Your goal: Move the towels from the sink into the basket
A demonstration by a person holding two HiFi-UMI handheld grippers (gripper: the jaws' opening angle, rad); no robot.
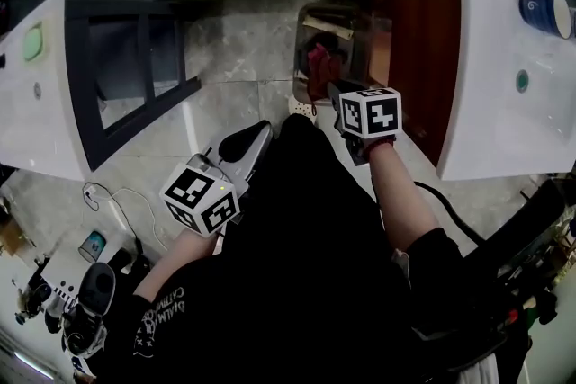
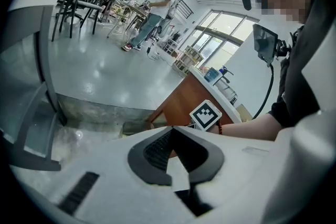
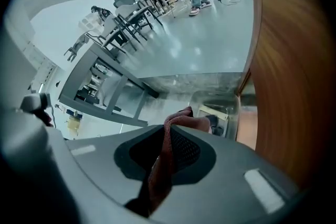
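My right gripper point(image 1: 329, 87) is shut on a red towel point(image 1: 319, 63), which hangs over the basket point(image 1: 302, 40) on the floor beside a wooden cabinet side point(image 1: 423, 58). In the right gripper view the towel point(image 3: 164, 160) runs as a pinched strip between the dark pads, and the basket point(image 3: 231, 113) lies just beyond, with something pale and dark inside. My left gripper point(image 1: 256, 132) hovers lower left of the basket, over the floor. Its jaws point(image 2: 170, 131) meet at the tips with nothing between them. The white sink top point(image 1: 504, 103) lies to the right.
A blue mug point(image 1: 544, 9) stands on the sink top near its drain point(image 1: 522, 81). A white table with a dark frame point(image 1: 135, 76) stands at the left. Cables and small devices point(image 1: 90, 283) lie on the floor lower left. A person point(image 2: 152, 13) stands far off.
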